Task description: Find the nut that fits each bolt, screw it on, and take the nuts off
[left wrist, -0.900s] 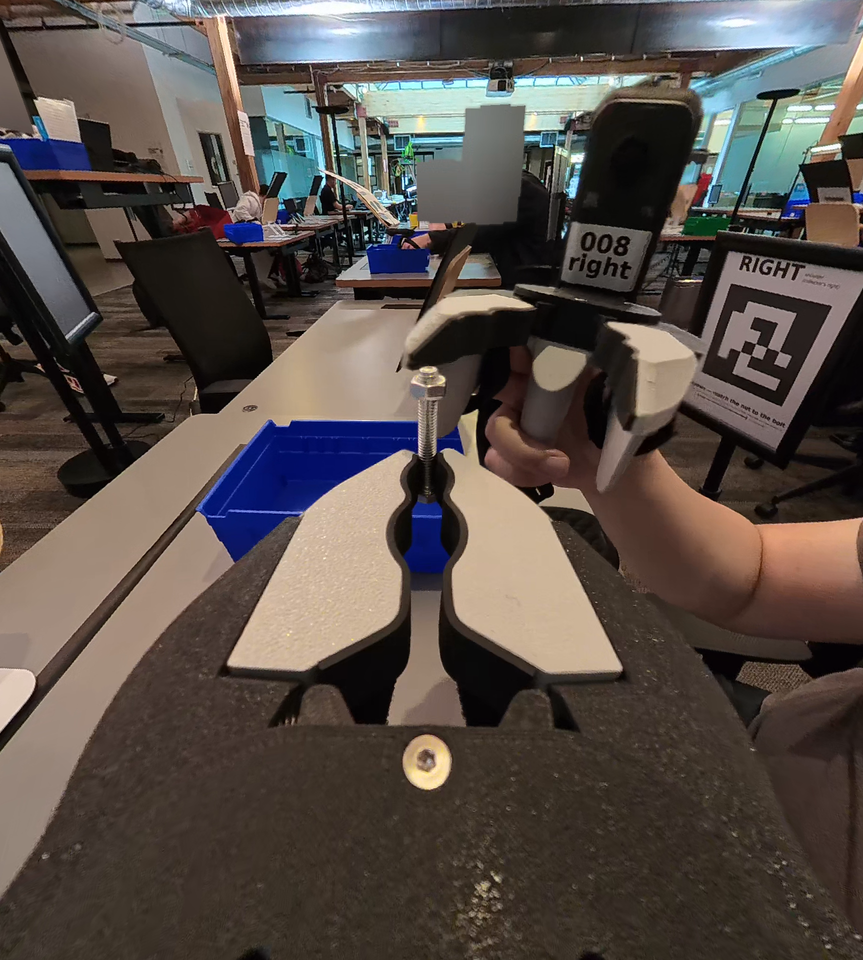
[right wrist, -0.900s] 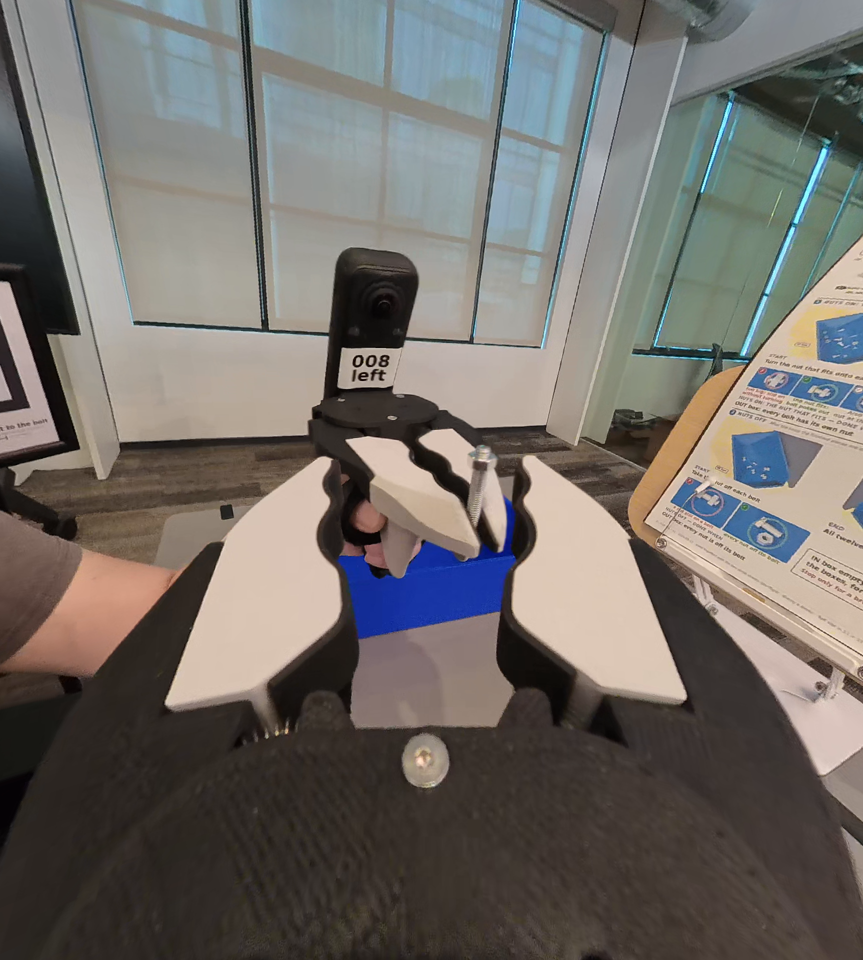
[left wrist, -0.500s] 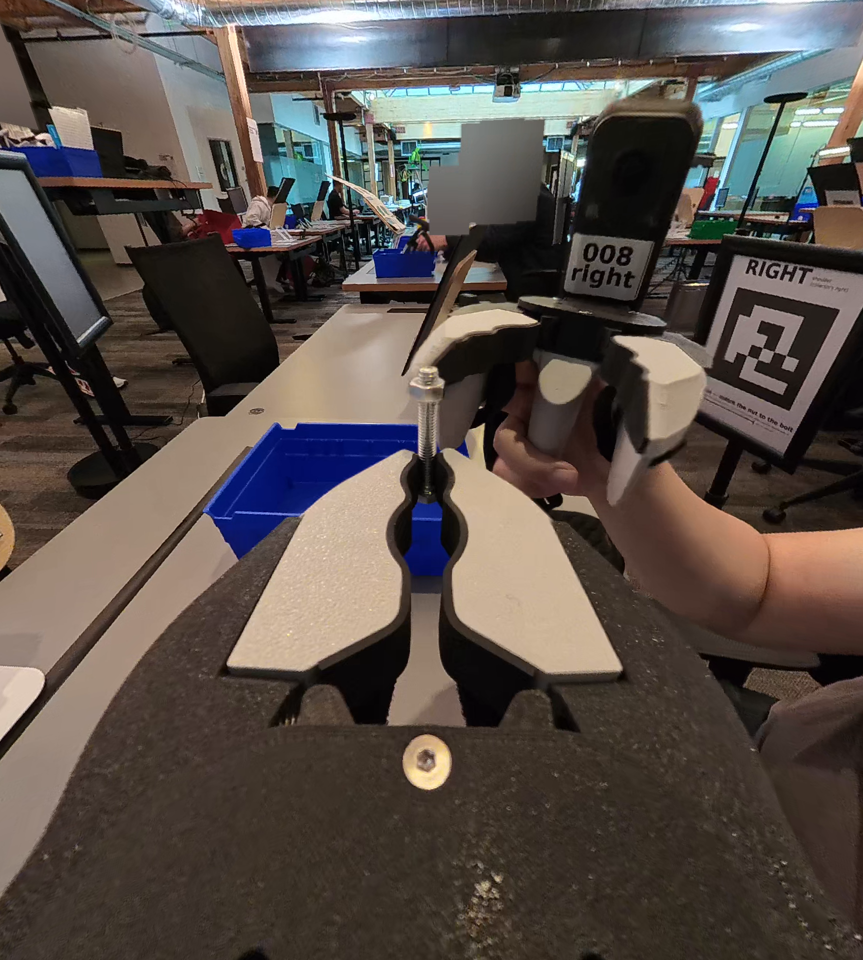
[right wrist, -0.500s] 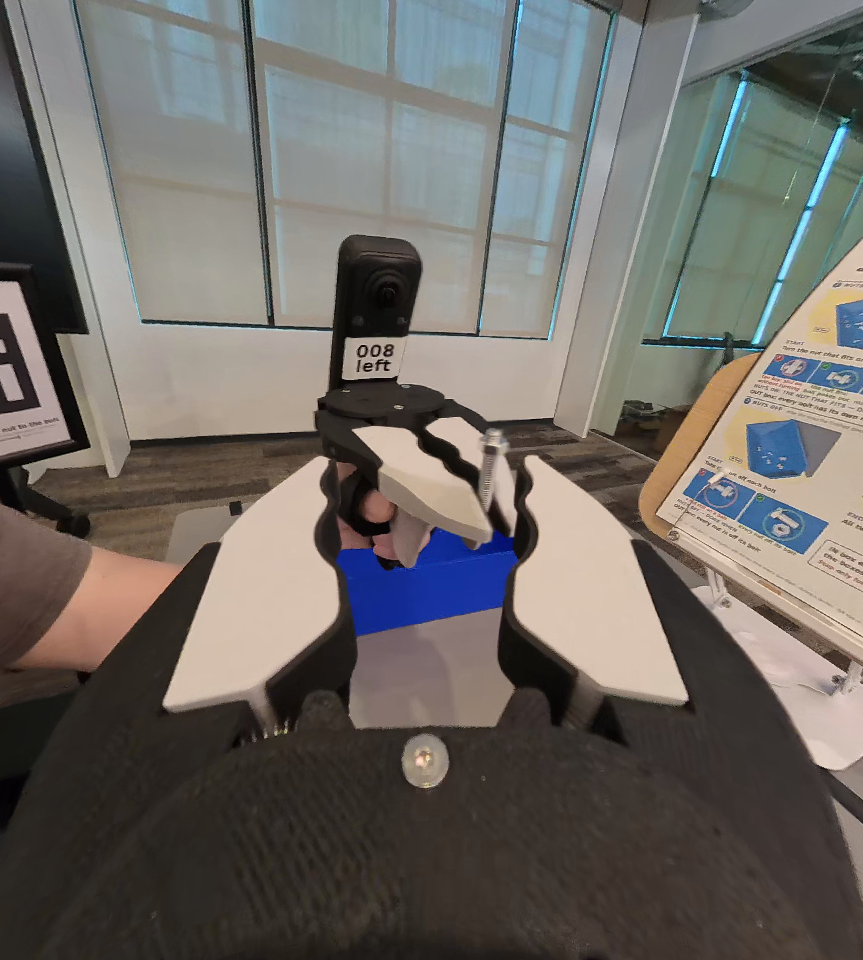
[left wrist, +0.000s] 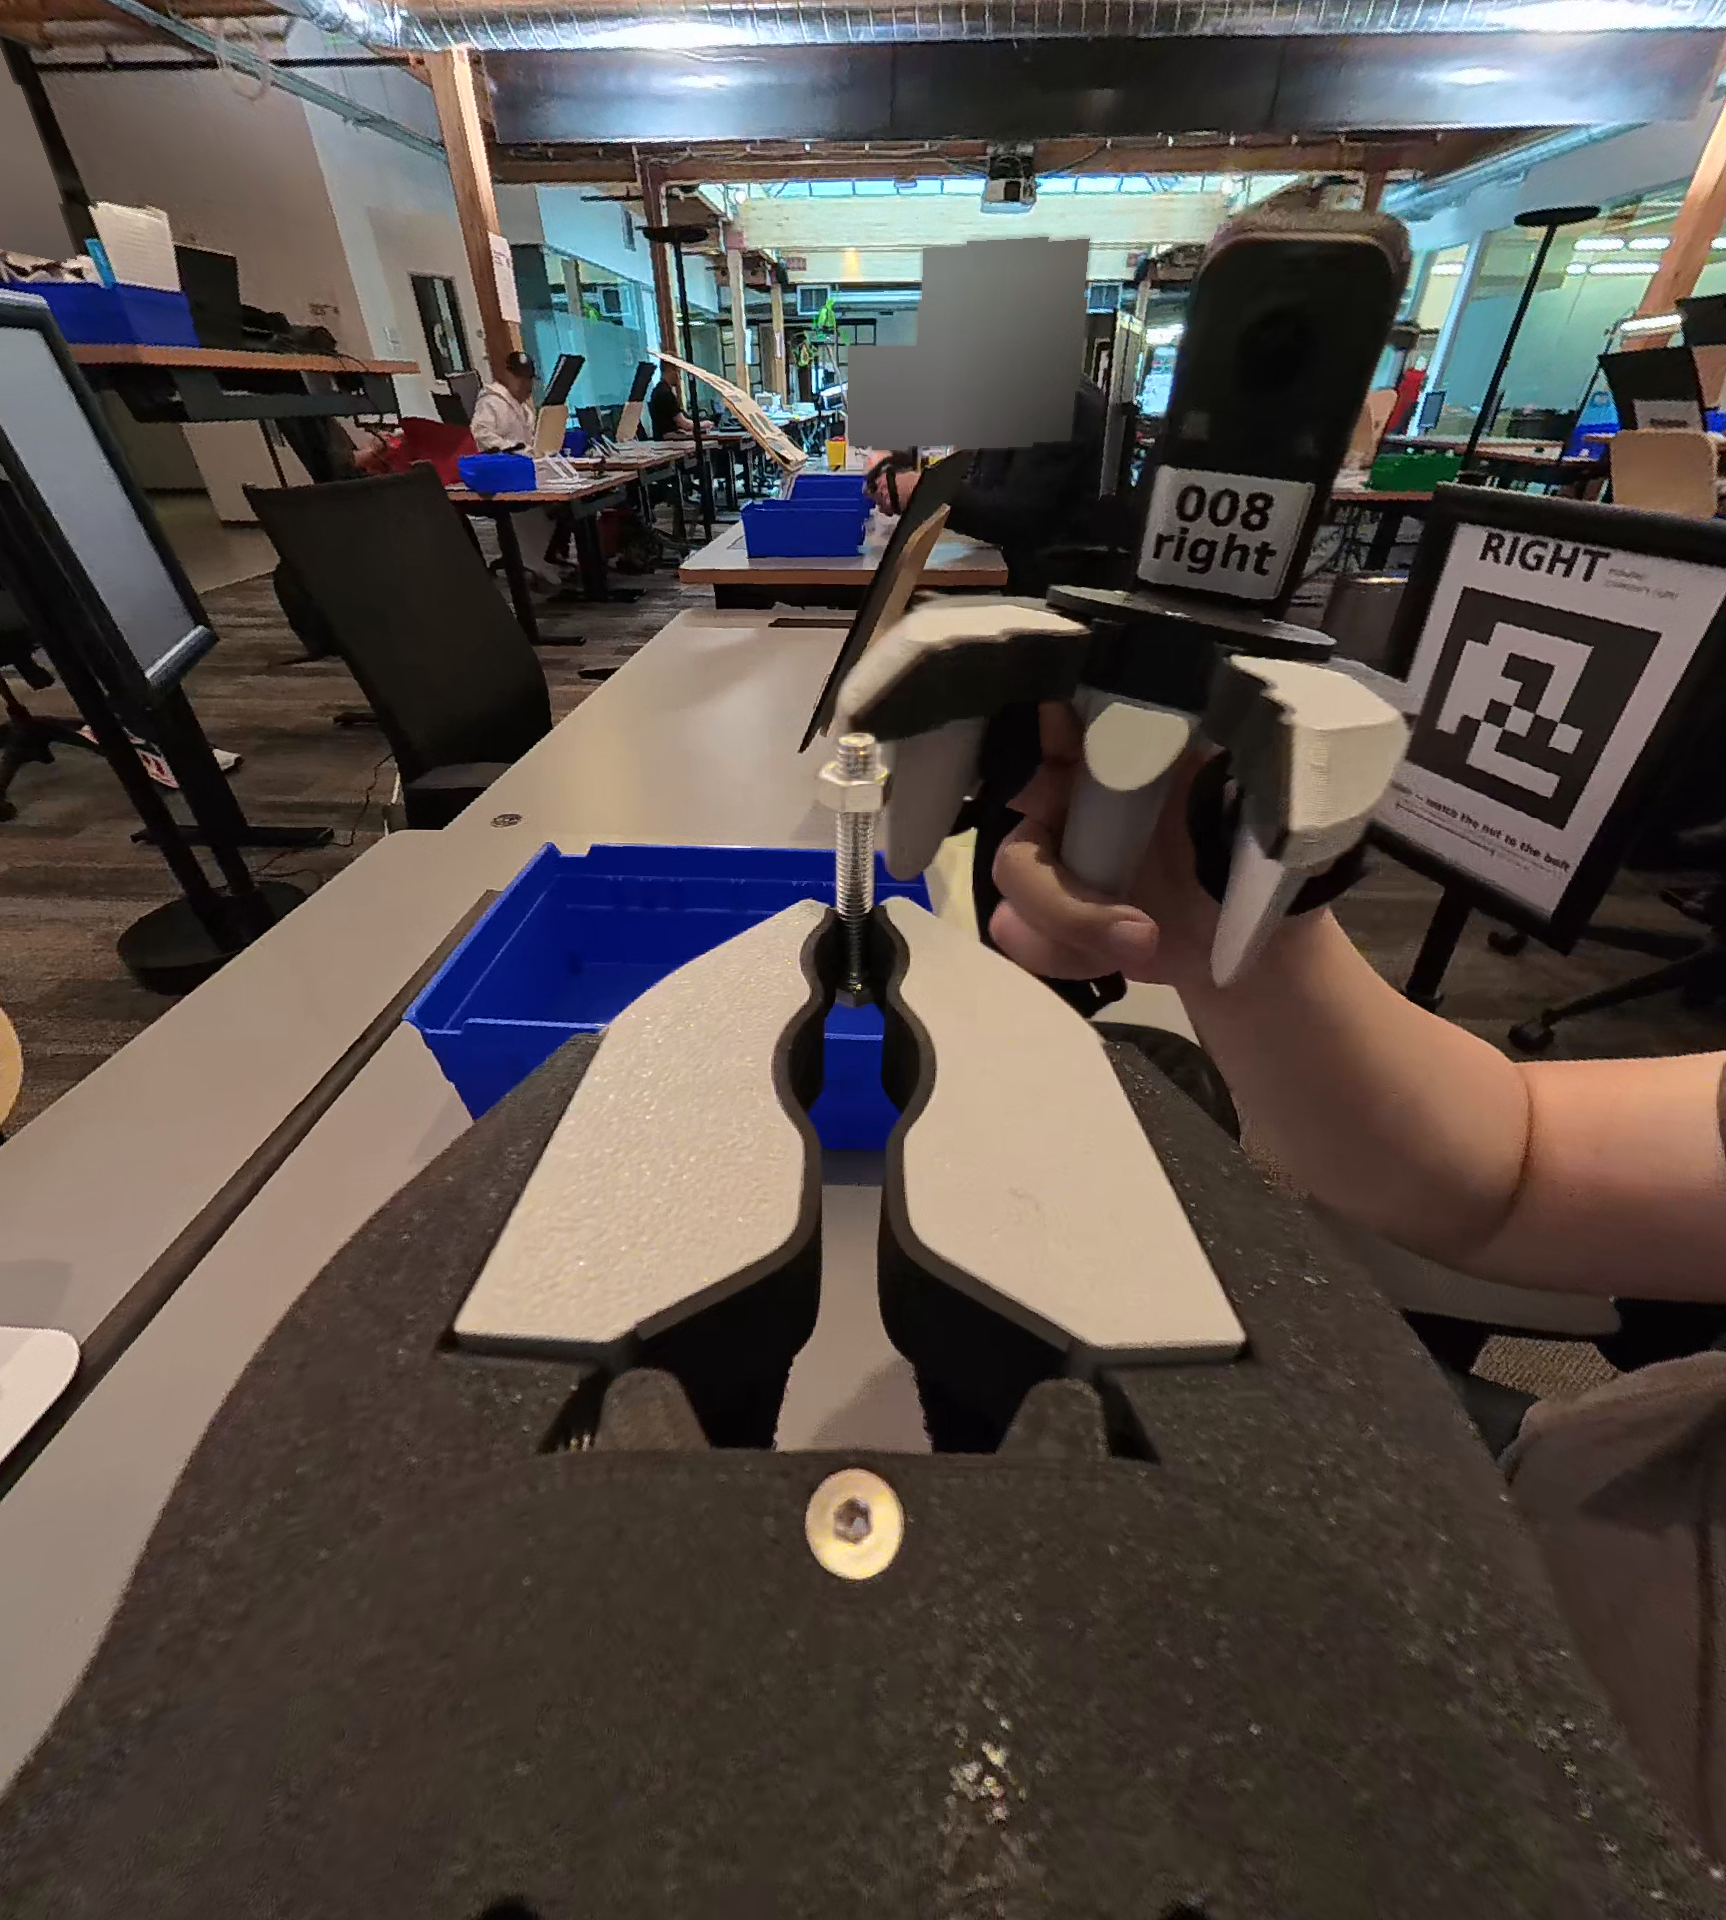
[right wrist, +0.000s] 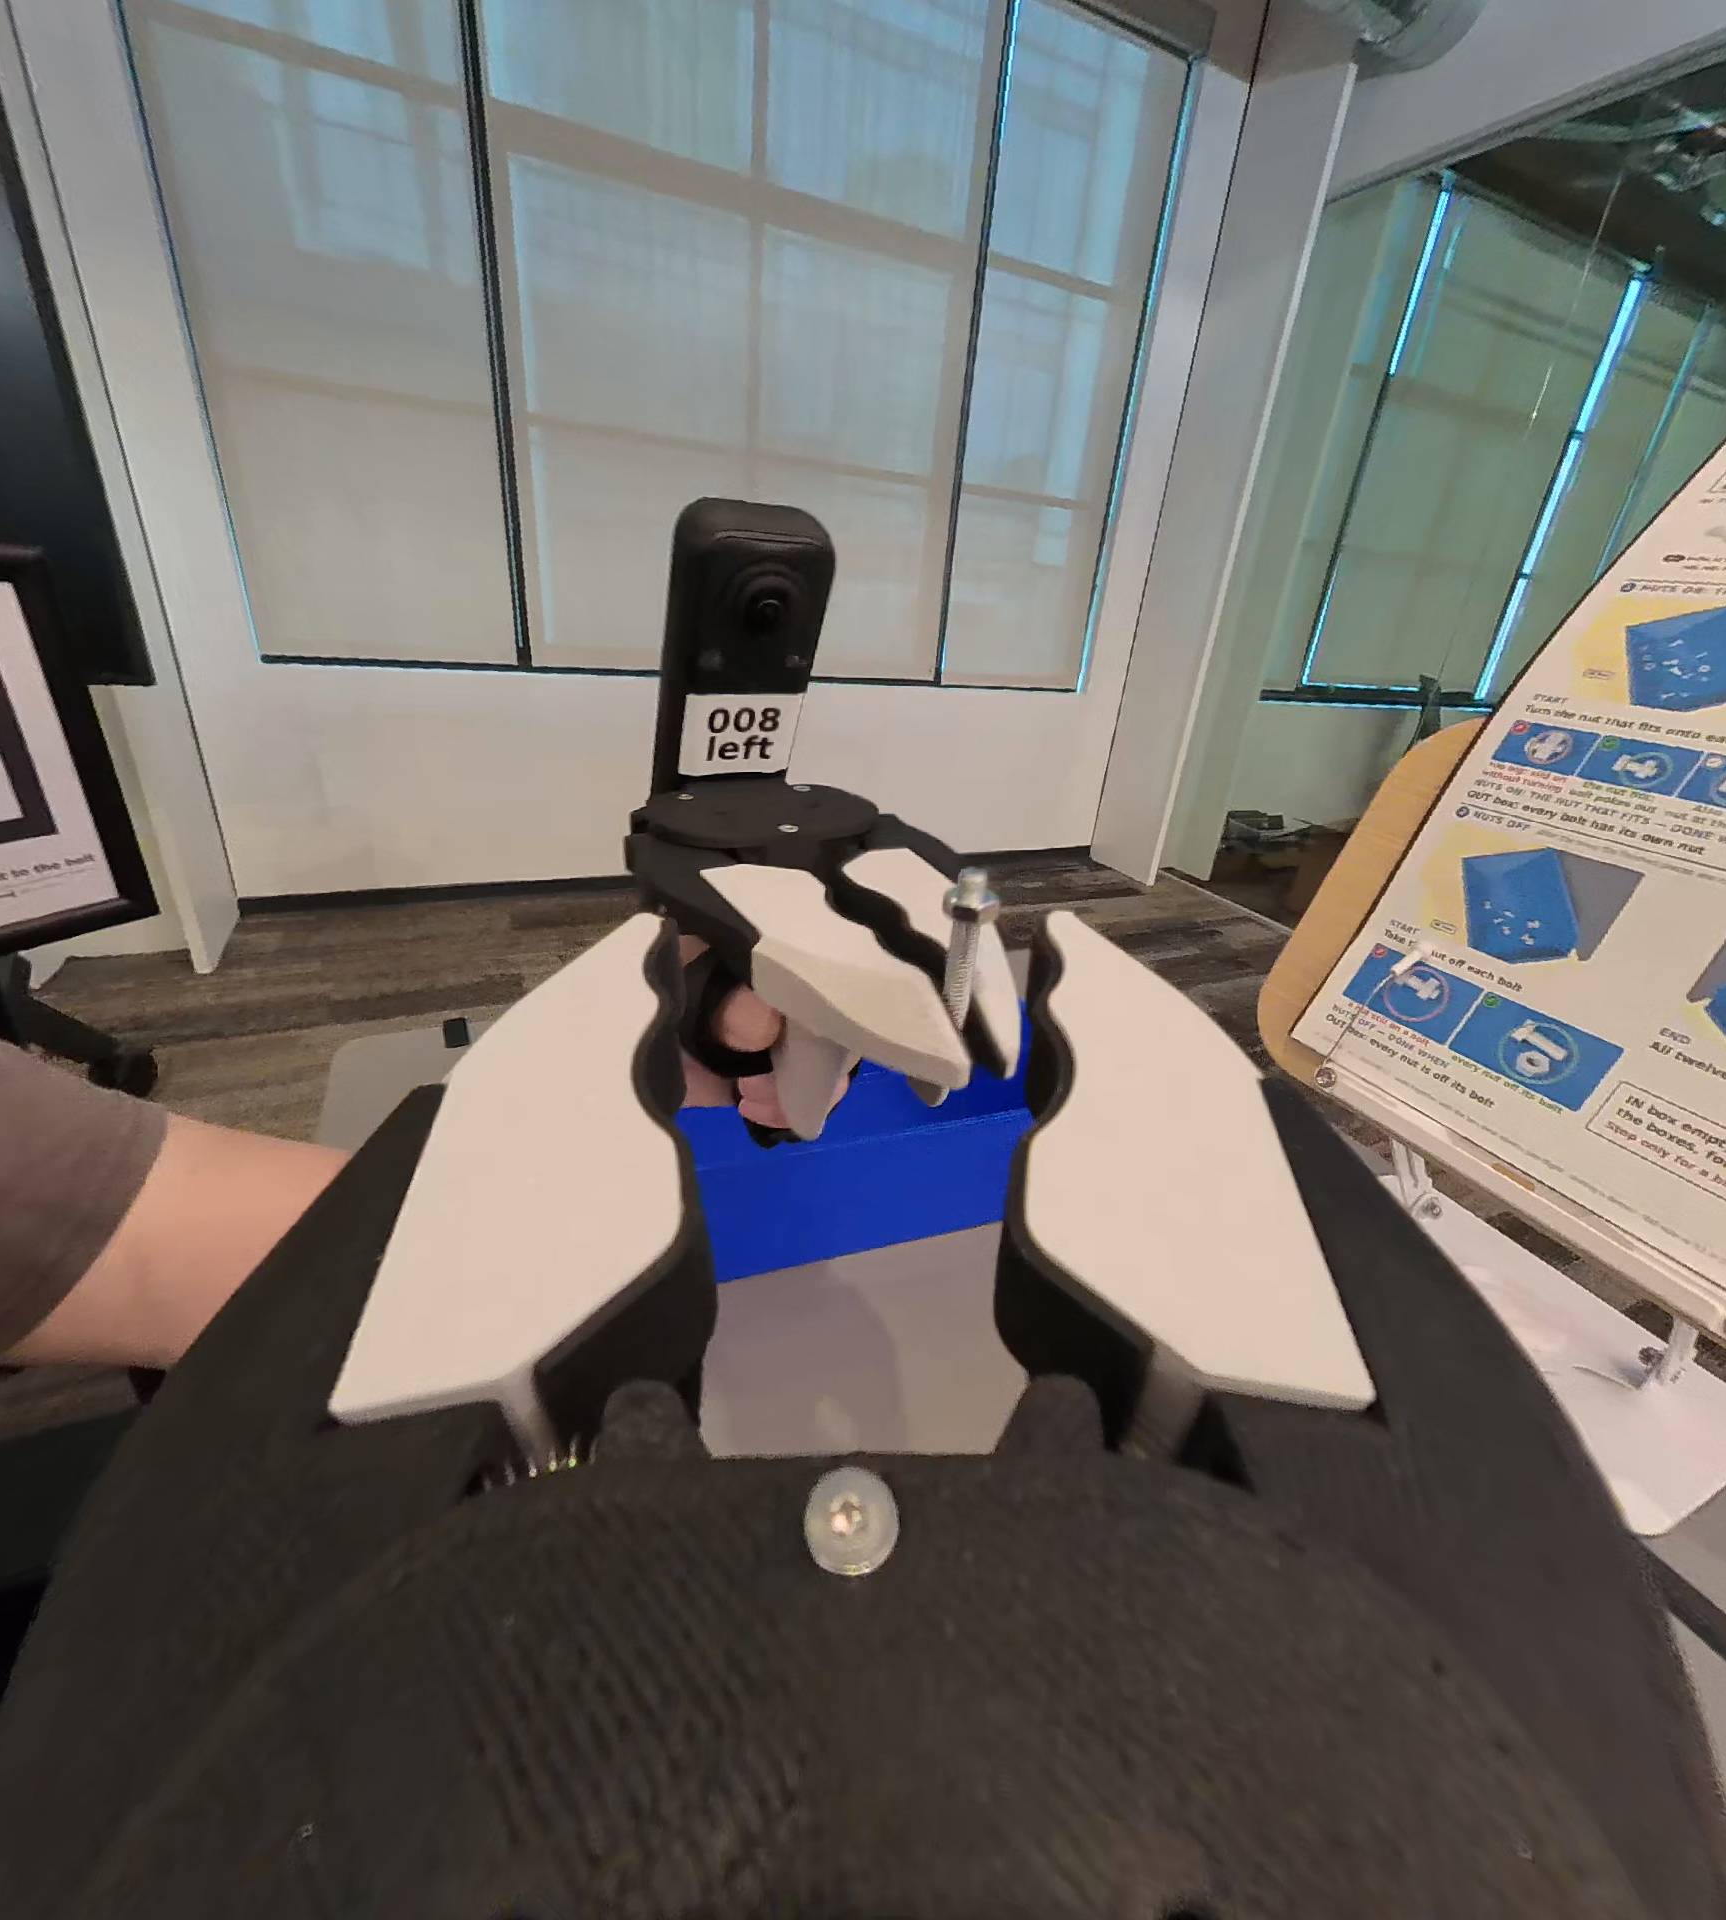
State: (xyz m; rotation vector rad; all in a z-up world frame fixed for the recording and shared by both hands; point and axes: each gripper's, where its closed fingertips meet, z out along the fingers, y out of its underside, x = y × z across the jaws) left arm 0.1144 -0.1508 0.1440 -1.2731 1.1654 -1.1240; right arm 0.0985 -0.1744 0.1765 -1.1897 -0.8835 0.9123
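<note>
My left gripper [left wrist: 854, 930] is shut on the lower end of a silver bolt [left wrist: 852, 873] and holds it upright above the blue bin [left wrist: 630, 935]. A hex nut [left wrist: 851, 792] sits near the bolt's top. My right gripper [left wrist: 1072, 904] is open, pointing down, with one finger [left wrist: 926, 748] close beside the nut on its right. In the right wrist view my right gripper [right wrist: 854, 935] is open, and the left gripper [right wrist: 952, 1039] with the bolt [right wrist: 963, 971] and nut [right wrist: 970, 902] stands between its fingers, nearer the right one [right wrist: 1171, 1164].
The blue bin [right wrist: 859, 1174] stands on a grey table [left wrist: 215, 1122]. An instruction board [right wrist: 1607, 935] leans at the right. A framed marker sign [left wrist: 1534, 707] stands behind my right gripper. A monitor stand [left wrist: 59, 499] and a black chair [left wrist: 423, 623] are at the left. My two grippers' fingertips are within a few centimetres of each other.
The left gripper keeps its hold on the bolt. In the right wrist view the bolt has shifted right, closer to the right finger. The right gripper stays open.
</note>
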